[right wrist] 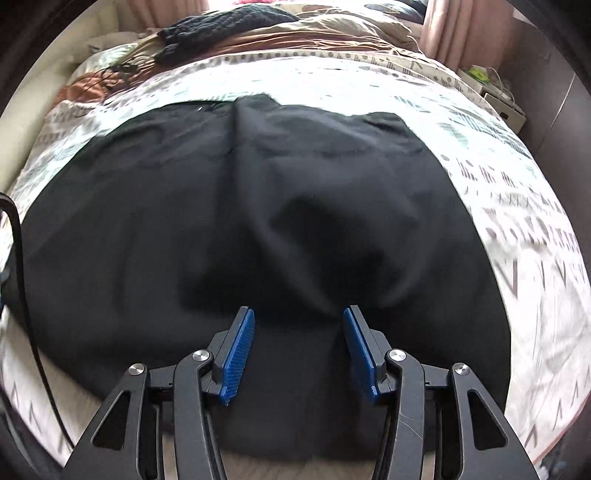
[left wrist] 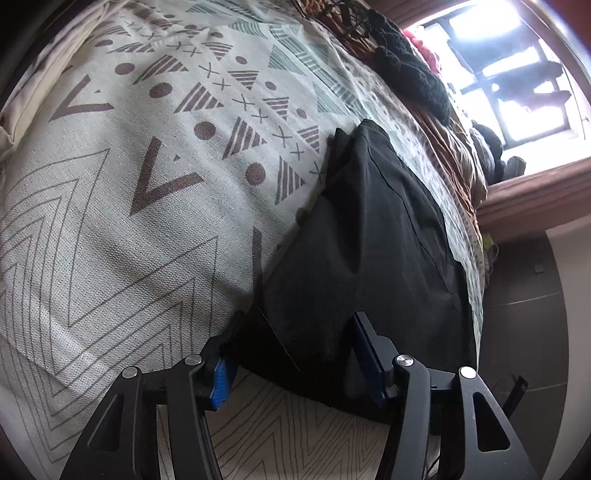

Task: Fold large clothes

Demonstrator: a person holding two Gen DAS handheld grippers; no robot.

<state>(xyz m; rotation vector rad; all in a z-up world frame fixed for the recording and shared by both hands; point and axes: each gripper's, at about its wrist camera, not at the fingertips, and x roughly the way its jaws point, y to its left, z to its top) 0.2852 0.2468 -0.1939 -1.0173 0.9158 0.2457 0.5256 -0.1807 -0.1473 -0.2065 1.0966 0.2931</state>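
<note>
A large black garment (right wrist: 258, 206) lies spread on a bed with a white patterned cover (right wrist: 517, 206). In the right wrist view it fills the middle, with wrinkles and a raised fold near my right gripper (right wrist: 298, 332), which is open just above the cloth's near edge and holds nothing. In the left wrist view the same black garment (left wrist: 369, 236) lies at the right of the patterned cover (left wrist: 129, 184). My left gripper (left wrist: 295, 332) is open, its blue-padded fingers (left wrist: 221, 380) on either side of the garment's near corner, not clamped on it.
A black knitted item (right wrist: 229, 22) and a rumpled brown and beige duvet (right wrist: 332, 33) lie at the far end of the bed. A bright window (left wrist: 509, 74) with a pink frame is beyond. A bedside stand with boxes (right wrist: 498, 96) is at the right.
</note>
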